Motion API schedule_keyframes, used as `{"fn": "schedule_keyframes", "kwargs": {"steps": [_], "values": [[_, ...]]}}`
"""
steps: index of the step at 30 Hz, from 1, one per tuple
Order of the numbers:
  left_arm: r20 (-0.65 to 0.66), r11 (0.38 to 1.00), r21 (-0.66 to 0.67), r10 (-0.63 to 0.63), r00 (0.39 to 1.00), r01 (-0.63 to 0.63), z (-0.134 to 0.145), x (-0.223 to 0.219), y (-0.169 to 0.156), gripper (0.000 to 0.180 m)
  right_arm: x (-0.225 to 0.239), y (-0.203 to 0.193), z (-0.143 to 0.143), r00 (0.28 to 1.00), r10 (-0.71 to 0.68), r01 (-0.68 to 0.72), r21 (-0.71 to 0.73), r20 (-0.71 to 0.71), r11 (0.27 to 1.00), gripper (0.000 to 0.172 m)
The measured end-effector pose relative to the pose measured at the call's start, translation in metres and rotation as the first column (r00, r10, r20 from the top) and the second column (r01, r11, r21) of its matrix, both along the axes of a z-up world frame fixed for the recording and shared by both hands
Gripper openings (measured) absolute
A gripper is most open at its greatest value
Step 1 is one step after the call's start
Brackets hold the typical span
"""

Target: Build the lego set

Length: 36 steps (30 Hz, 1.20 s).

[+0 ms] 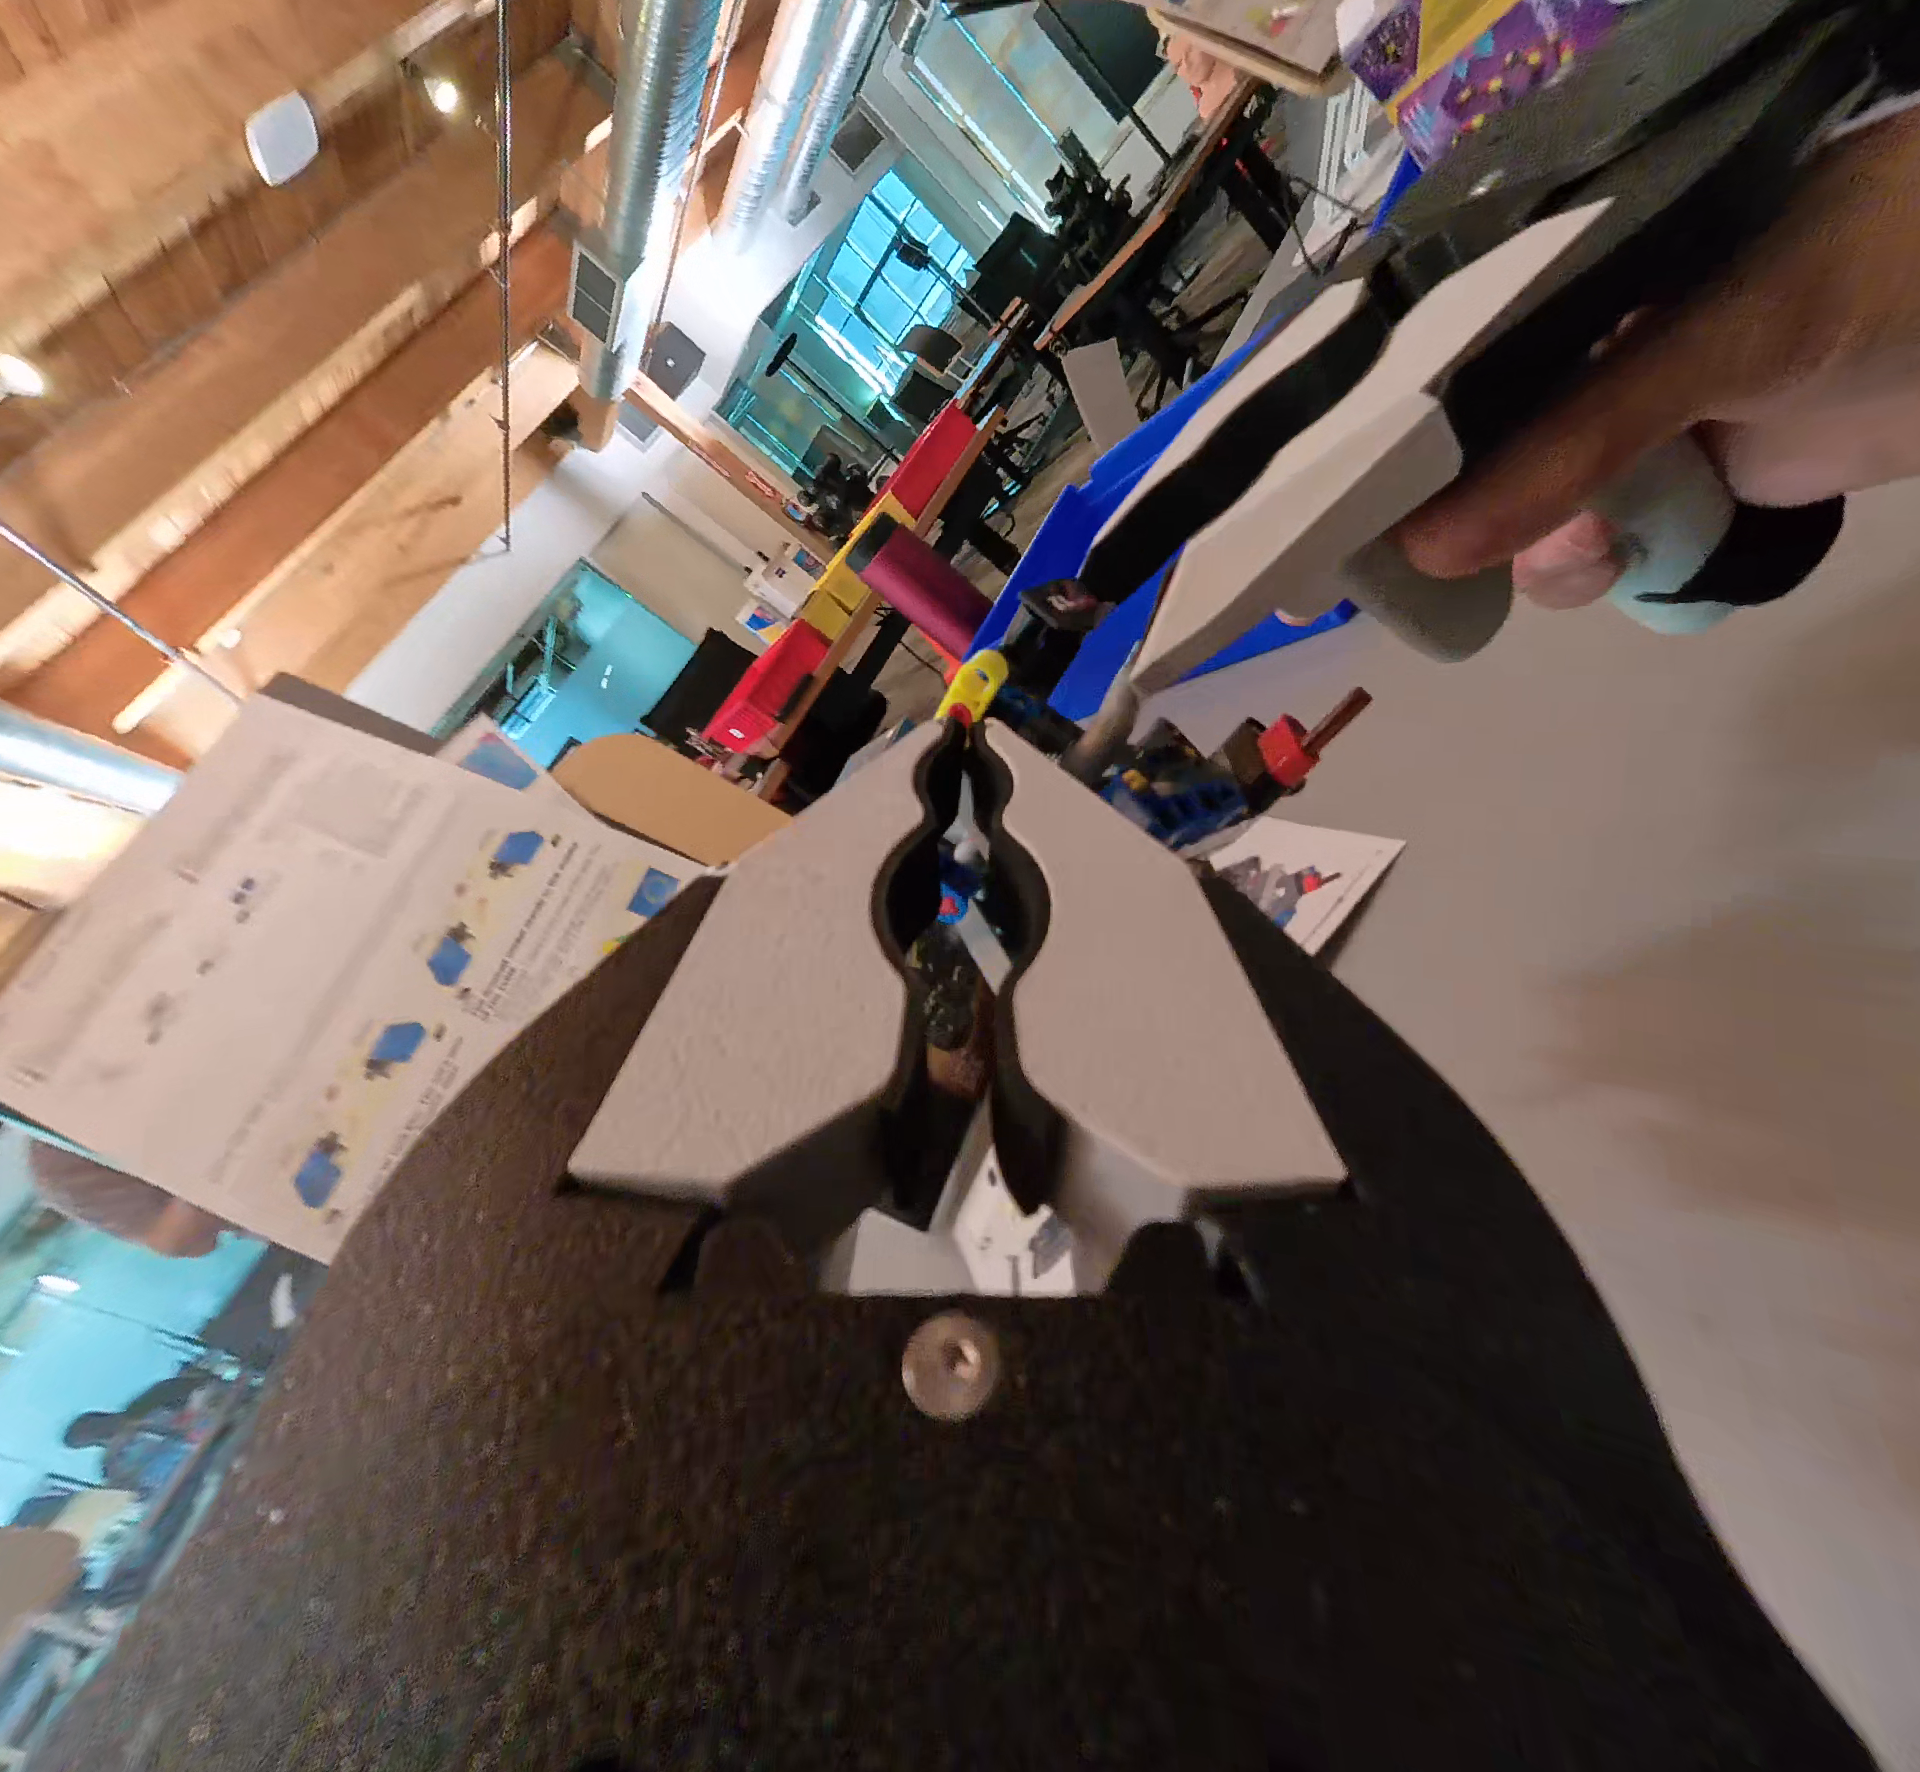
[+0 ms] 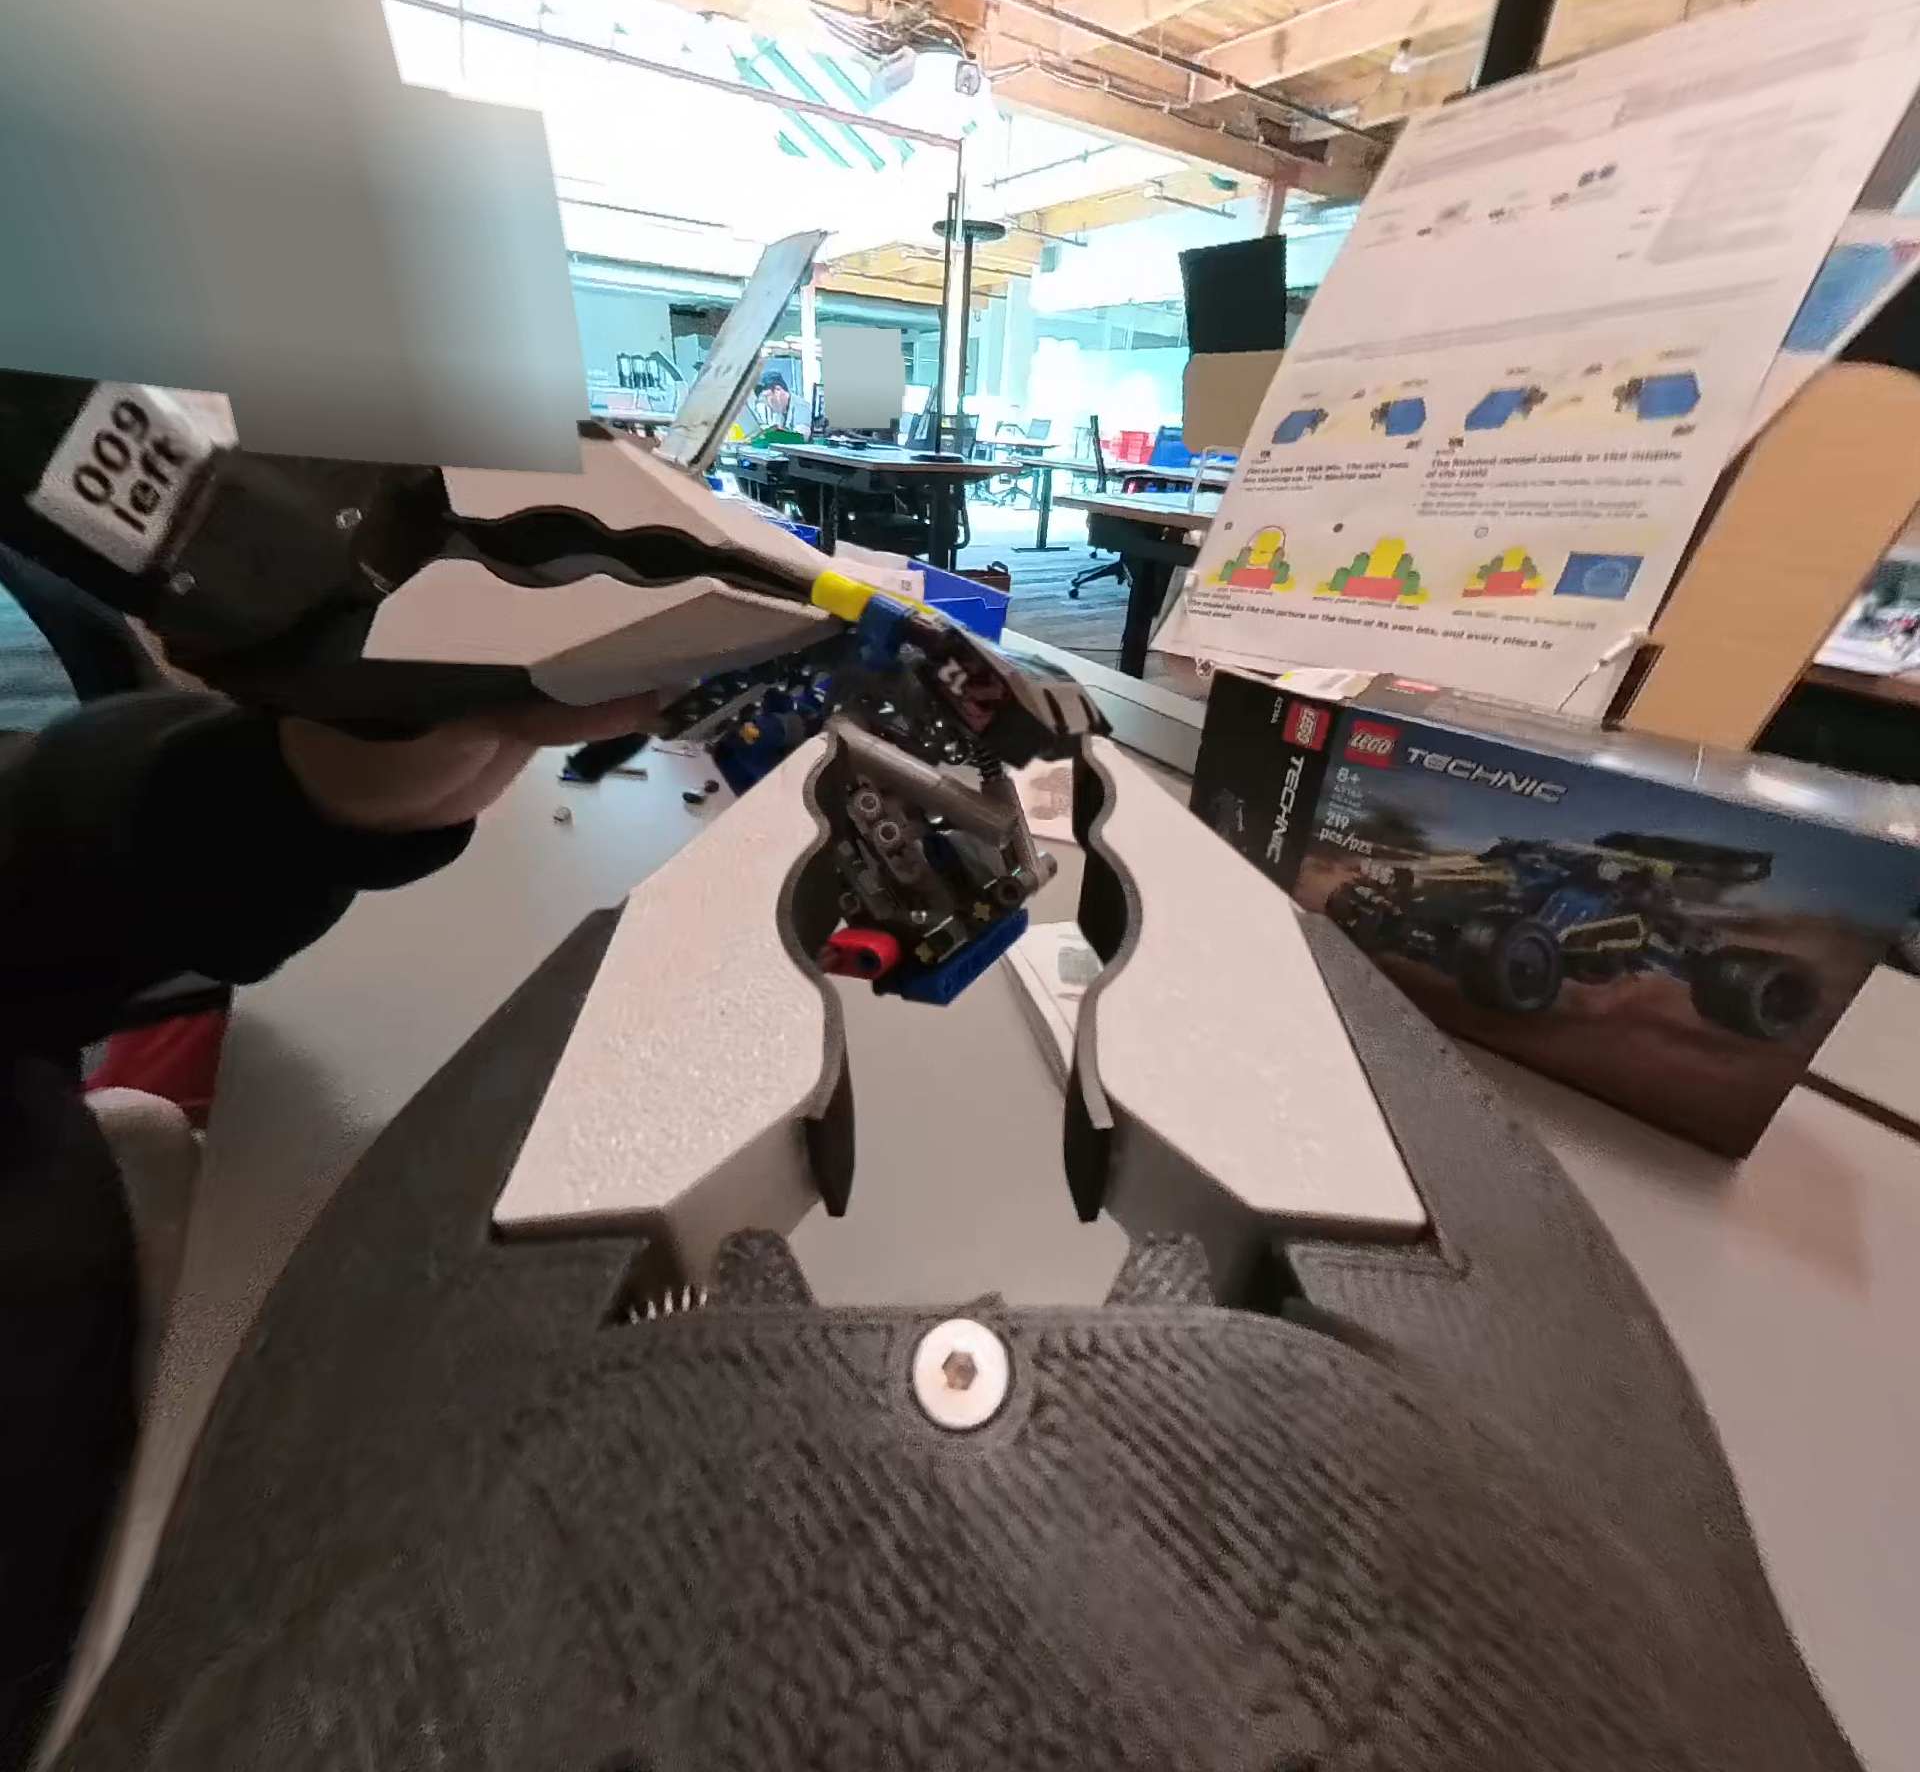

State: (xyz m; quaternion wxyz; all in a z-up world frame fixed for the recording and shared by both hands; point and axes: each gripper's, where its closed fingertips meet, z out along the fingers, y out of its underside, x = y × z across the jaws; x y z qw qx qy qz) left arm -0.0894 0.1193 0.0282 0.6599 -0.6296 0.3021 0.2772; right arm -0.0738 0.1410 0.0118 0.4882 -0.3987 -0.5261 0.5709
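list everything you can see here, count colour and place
toy brick model: one, black, grey and blue with a red pin, between the right gripper's fingers
yellow connector: one, on the model's top end, pinched at the left gripper's tips
toy set box: one, dark with a buggy picture, on the table at right
instruction sheet: one, white, propped on cardboard behind the box
blue bin: one, behind the model
loose small parts: a few, dark, on the grey table
left gripper: one, grey fingers shut on the connector
right gripper: one, fingers apart around the model
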Motion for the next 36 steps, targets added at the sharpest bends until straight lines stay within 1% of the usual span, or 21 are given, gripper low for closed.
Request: {"fn": "schedule_keyframes", "kwargs": {"steps": [3, 6, 8, 9, 11, 12, 13, 14, 15, 16, 18, 19, 21, 22, 24, 27, 29, 31, 33, 34, 36], "values": [[-0.062, 1.0, -0.016, 0.004, 0.998, -0.005, -0.003, 0.004, 0.0, 0.0, -0.002, -0.005, -0.007, 1.0, 0.01, -0.012, 0.068, 0.021, 0.998, 0.047], [-0.079, 1.0, -0.025, 0.006, 0.997, -0.008, -0.005, 0.003, -0.001, 0.0, 0.001, -0.003, -0.013, 0.999, 0.028, -0.03, 0.078, 0.026, 0.997, 0.039], [-0.103, 1.0, -0.021, 0.009, 0.995, -0.011, -0.003, 0.003, -0.001, 0.0, 0.002, 0.005, -0.013, 0.999, 0.036, -0.036, 0.005, 0.016, 0.999, 0.041], [-0.114, 1.0, -0.013, 0.01, 0.993, -0.012, -0.001, 0.004, -0.001, 0.0, 0.002, 0.007, -0.015, 0.998, 0.059, -0.059, -0.062, 0.011, 0.996, 0.047], [-0.107, 1.0, -0.018, -0.025, 0.994, 0.024, 0.001, 0.01, 0.004, 0.0, -0.001, -0.001, -0.023, 0.978, 0.21, -0.201, -0.261, 0.006, 0.944, 0.059], [-0.079, 0.994, -0.086, -0.072, 0.994, 0.065, -0.008, 0.015, 0.011, 0.0, -0.004, -0.01, -0.03, 0.949, 0.316, -0.294, -0.355, 0.005, 0.887, 0.054], [-0.031, 0.988, -0.141, -0.074, 0.997, 0.069, -0.019, 0.014, 0.02, 0.0, -0.003, -0.022, -0.033, 0.911, 0.413, -0.389, -0.39, -0.025, 0.835, 0.04], [0.008, 0.984, -0.165, -0.066, 0.998, 0.066, -0.03, 0.009, 0.029, 0.0, -0.007, -0.022, -0.042, 0.903, 0.429, -0.392, -0.417, -0.005, 0.82, 0.013], [0.044, 0.982, -0.177, -0.061, 0.997, 0.067, -0.04, 0.002, 0.034, 0.0, -0.015, -0.013, -0.06, 0.921, 0.378, -0.3, -0.44, 0.098, 0.847, 0.009], [0.097, 0.977, -0.205, -0.046, 0.994, 0.065, -0.052, -0.007, 0.034, 0.0, -0.018, -0.006, -0.079, 0.92, 0.333, -0.225, -0.418, 0.206, 0.88, 0.024], [0.233, 0.959, -0.27, -0.026, 0.972, 0.09, -0.074, -0.018, 0.024, 0.0, -0.006, -0.005, -0.099, 0.886, 0.323, -0.213, -0.328, 0.332, 0.921, 0.023], [0.274, 0.959, -0.265, -0.029, 0.961, 0.105, -0.079, -0.022, 0.016, 0.0, -0.003, 0.003, -0.103, 0.892, 0.269, -0.172, -0.277, 0.364, 0.945, 0.025], [0.329, 0.963, -0.259, 0.016, 0.944, 0.074, -0.084, -0.038, -0.003, 0.0, 0.0, 0.023, -0.1, 0.921, 0.152, -0.076, -0.217, 0.358, 0.973, 0.033], [0.369, 0.963, -0.264, 0.047, 0.928, 0.057, -0.085, -0.047, -0.014, 0.0, 0.001, 0.024, -0.097, 0.927, 0.158, -0.083, -0.227, 0.34, 0.97, 0.033], [0.489, 0.945, -0.315, 0.076, 0.869, 0.094, -0.096, -0.049, -0.039, 0.023, 0.004, 0.019, -0.097, 0.919, 0.215, -0.125, -0.273, 0.329, 0.954, 0.032], [0.614, 0.877, -0.458, 0.194, 0.765, 0.145, -0.132, -0.032, -0.077, 0.043, 0.003, 0.023, -0.109, 0.902, 0.18, -0.098, -0.22, 0.392, 0.971, 0.038], [0.604, 0.824, -0.549, 0.274, 0.749, 0.141, -0.159, -0.011, -0.093, 0.049, 0.0, 0.028, -0.114, 0.903, 0.134, -0.062, -0.184, 0.409, 0.981, 0.039], [0.54, 0.77, -0.632, 0.358, 0.762, 0.086, -0.178, -0.002, -0.092, 0.058, -0.005, 0.03, -0.115, 0.905, 0.114, -0.036, -0.193, 0.409, 0.981, 0.039], [0.516, 0.759, -0.65, 0.398, 0.759, 0.043, -0.184, -0.001, -0.075, 0.07, -0.011, 0.028, -0.115, 0.907, 0.118, -0.031, -0.215, 0.405, 0.976, 0.038], [0.521, 0.769, -0.639, 0.396, 0.756, 0.037, -0.181, 0.001, -0.063, 0.074, -0.013, 0.026, -0.115, 0.905, 0.125, -0.037, -0.218, 0.406, 0.975, 0.038], [0.495, 0.782, -0.623, 0.384, 0.779, 0.01, -0.175, 0.001, -0.041, 0.068, -0.015, 0.021, -0.116, 0.9, 0.132, -0.05, -0.203, 0.416, 0.978, 0.039]]}}
